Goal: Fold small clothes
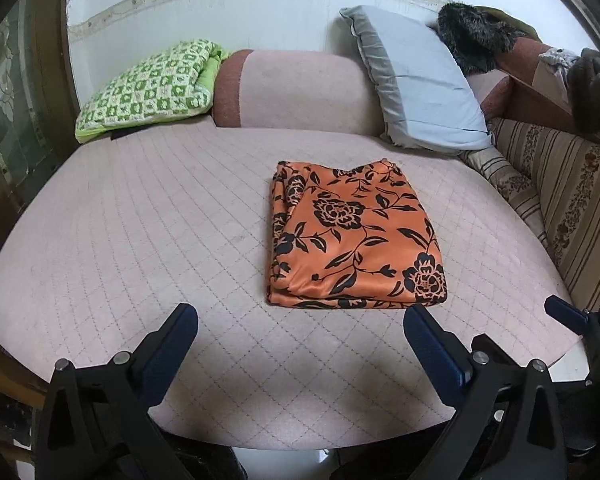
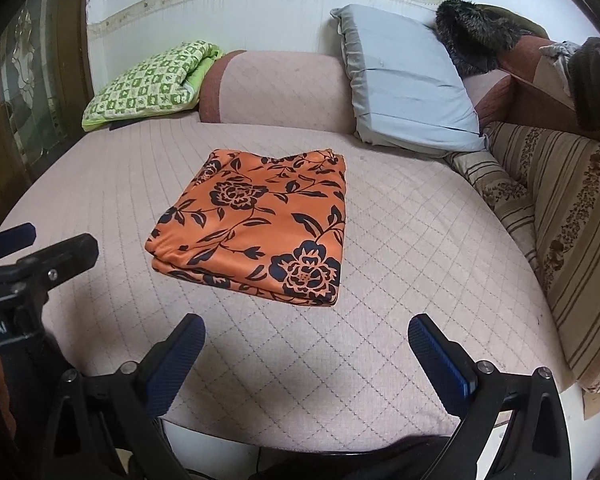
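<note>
Both tongs are spread wide with nothing between the blue pads: our left gripper (image 1: 300, 316) and right gripper (image 2: 306, 326) hang over the near edge of the pink quilted bed (image 1: 140, 220), tilted down at it.

The orange flowered cloth (image 1: 356, 240) sits out on the middle of the bed, already looking like a neat rectangular stack of a few layers, so we'd guess the folding on this piece is done or nearly so. It lies ahead of both grippers and touches neither. Its long side runs away from us toward the pillows, with the layered edges showing at the near end.

From the left wrist the cloth sits ahead and to the right, its near edge just past the right finger (image 1: 432, 344). From the right wrist it sits ahead and to the left. So it's basically between our two hands, and we can't call one clearly nearer.

What differs between views: the left camera shows the bunched folds along the cloth's left side, which the right one mostly hides. The right camera catches the left gripper's body at its left edge, while the left camera only gets a finger tip of the right one at its right edge.
</note>
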Demonstrator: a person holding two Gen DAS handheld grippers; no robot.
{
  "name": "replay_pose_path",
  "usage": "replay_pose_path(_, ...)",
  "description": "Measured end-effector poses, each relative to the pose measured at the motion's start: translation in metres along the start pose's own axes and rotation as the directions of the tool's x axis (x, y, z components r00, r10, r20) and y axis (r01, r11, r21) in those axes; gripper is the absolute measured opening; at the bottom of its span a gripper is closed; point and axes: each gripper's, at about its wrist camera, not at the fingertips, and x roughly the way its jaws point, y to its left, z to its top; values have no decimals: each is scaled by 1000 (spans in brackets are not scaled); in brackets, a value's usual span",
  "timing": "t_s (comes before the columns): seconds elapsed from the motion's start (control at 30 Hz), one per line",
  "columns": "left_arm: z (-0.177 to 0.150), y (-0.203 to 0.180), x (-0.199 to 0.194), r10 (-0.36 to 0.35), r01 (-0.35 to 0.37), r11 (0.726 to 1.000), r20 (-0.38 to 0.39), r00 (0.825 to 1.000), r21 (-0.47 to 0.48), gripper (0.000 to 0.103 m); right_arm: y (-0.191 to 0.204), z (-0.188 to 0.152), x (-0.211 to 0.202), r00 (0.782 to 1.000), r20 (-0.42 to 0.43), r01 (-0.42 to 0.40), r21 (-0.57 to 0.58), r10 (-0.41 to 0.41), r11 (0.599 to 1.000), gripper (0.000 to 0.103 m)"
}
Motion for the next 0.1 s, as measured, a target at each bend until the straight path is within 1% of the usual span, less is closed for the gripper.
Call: replay_pose_path(0.1, 4, 1, 7, 1, -1, 1000, -12, 1000, -10, 102, 0, 1, 2, 1000, -2, 3, -1, -3, 1000, 103)
